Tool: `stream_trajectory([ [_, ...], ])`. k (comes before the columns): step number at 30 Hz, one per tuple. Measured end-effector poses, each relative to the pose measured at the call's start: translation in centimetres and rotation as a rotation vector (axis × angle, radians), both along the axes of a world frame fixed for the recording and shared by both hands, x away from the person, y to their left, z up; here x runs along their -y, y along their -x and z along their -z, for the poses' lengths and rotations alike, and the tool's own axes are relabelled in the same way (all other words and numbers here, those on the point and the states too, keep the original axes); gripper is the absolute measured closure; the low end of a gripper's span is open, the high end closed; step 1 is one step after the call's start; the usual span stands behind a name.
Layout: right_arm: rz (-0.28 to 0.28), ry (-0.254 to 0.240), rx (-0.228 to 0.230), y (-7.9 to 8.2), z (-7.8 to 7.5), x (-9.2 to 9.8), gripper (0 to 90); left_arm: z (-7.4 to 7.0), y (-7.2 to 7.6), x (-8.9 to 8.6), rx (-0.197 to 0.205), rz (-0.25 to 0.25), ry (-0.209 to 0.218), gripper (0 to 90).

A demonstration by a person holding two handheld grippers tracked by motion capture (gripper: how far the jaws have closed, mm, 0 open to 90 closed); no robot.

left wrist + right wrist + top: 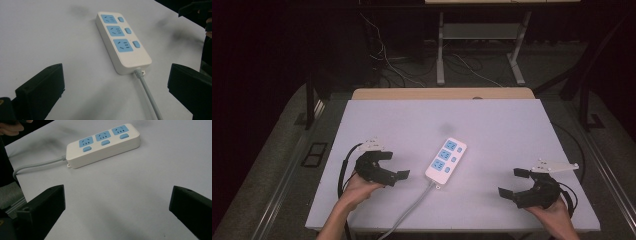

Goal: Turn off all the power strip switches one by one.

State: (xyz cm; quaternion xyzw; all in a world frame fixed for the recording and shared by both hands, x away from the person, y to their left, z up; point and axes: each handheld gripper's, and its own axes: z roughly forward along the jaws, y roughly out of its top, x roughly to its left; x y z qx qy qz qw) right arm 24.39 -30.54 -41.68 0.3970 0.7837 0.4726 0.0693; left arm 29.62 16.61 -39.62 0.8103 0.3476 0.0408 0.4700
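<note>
A white power strip (pixel 446 159) lay flat near the middle of the pale table (pixel 502 125), its length running slightly aslant, with three blue sockets in a row and a small blue switch beside each. Its grey cord (pixel 412 207) left the near end and ran off the table's near edge.

From the high view, the left tongs (pixel 393 165) sat to the left of the strip, held in the person's left hand (pixel 357 187), their jaws spread apart and holding nothing. The right tongs (pixel 512 183) were well off to the right near the table's near corner, in the right hand (pixel 552 212), jaws likewise wide apart and empty. Neither touched the strip. This view also took in the wooden table edge at the far side and loose cables on the dark floor (pixel 422 70) beyond.

The left gripper view showed the strip (pixel 122 41) lengthwise between its two separated black jaws, cord end nearest, the cord (pixel 148 96) passing down toward the frame's bottom. The socket pin holes read clearly here.

The right gripper view caught the strip (pixel 102 145) crosswise, farther off, with the cord (pixel 35 166) curving away left toward the table's edge.
</note>
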Motion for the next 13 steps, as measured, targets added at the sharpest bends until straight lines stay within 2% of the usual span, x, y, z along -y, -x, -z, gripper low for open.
stream_trajectory([
  [8, -0.013, -0.015, -0.017, 0.1, 0.1, -0.3, 0.3, 2.1, 2.5, -0.6, 0.007, -0.041, 0.019, 0.0],
  [13, -0.017, -0.021, -0.023, 0.2, 0.3, -0.4, 0.3, 2.5, 3.2, -0.9, 0.009, -0.055, 0.032, 0.0],
])
